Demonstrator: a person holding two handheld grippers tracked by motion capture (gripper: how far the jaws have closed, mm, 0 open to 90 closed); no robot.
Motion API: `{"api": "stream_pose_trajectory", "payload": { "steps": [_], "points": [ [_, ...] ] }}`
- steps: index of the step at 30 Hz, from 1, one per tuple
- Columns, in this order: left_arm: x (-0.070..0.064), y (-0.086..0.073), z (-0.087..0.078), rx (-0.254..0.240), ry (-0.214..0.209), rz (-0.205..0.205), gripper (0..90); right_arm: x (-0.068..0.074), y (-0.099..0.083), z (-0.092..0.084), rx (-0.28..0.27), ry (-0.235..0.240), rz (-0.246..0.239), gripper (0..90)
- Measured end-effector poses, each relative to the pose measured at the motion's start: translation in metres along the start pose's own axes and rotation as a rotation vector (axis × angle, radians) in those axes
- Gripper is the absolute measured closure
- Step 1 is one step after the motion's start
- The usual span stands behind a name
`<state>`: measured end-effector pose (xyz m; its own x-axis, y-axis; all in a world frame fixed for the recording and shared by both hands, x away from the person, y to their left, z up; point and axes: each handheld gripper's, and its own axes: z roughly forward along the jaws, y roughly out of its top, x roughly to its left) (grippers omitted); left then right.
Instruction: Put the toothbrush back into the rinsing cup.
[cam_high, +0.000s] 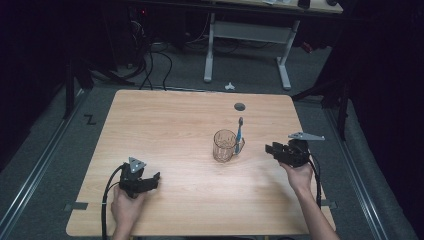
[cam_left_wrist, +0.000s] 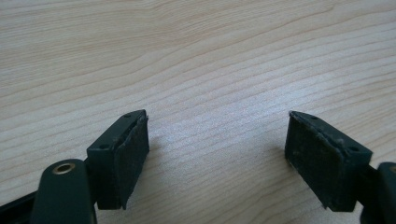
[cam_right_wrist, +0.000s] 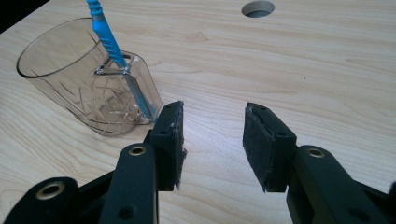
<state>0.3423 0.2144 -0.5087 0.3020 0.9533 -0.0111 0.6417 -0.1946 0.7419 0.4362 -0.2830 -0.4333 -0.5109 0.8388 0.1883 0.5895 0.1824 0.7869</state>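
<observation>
Left gripper (cam_high: 150, 181): jaws spread wide, nothing between them, resting low over bare tabletop (cam_high: 175, 130), well apart from the goods.

Clear tumbler (cam_high: 224, 145): upright, ahead and to the left of the right gripper, near its left jaw. Cut-pattern walls, probably hard plastic or glass; judged light, rigid, smooth and slippery, liable to tip. Best taken across the body, below the rim.

Blue toothbrush (cam_high: 239, 134): standing tilted in the tumbler, head up, leaning on the rim. Light, stiff, thin; take the exposed handle above the rim.

Right gripper (cam_high: 272, 149): jaws parted, holding nothing, aimed toward the tumbler.
</observation>
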Motion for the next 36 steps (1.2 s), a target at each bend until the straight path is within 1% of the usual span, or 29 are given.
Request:
{"api": "stream_pose_trajectory", "payload": {
  "steps": [7, 11, 16, 17, 23, 27, 31, 36],
  "points": [
    [0.000, 0.000, 0.000, 0.000, 0.000, 0.000, 22.3, -0.006, -0.010, 0.003, 0.010, -0.008, 0.021, 58.5],
    [0.000, 0.000, 0.000, 0.000, 0.000, 0.000, 22.3, -0.007, -0.012, 0.005, 0.020, -0.015, 0.019, 58.5],
    [0.000, 0.000, 0.000, 0.000, 0.000, 0.000, 22.3, -0.004, -0.013, 0.009, 0.030, -0.031, -0.004, 58.5],
    [0.000, 0.000, 0.000, -0.001, 0.000, 0.000, 22.3, -0.004, -0.013, 0.010, 0.031, -0.031, 0.001, 58.4],
    [0.000, 0.000, 0.000, 0.000, 0.000, 0.000, 22.3, -0.002, -0.015, 0.016, 0.045, -0.054, -0.016, 58.4],
    [0.000, 0.000, 0.000, 0.000, 0.000, 0.000, 22.3, -0.001, -0.016, 0.023, 0.054, -0.055, -0.024, 58.4],
    [0.000, 0.000, 0.000, 0.000, 0.000, 0.000, 22.3, 0.001, -0.019, 0.031, 0.075, -0.062, -0.041, 58.1],
    [0.000, 0.000, 0.000, 0.000, 0.000, 0.000, 22.3, 0.002, -0.022, 0.039, 0.082, -0.071, -0.040, 57.5]
  ]
}}
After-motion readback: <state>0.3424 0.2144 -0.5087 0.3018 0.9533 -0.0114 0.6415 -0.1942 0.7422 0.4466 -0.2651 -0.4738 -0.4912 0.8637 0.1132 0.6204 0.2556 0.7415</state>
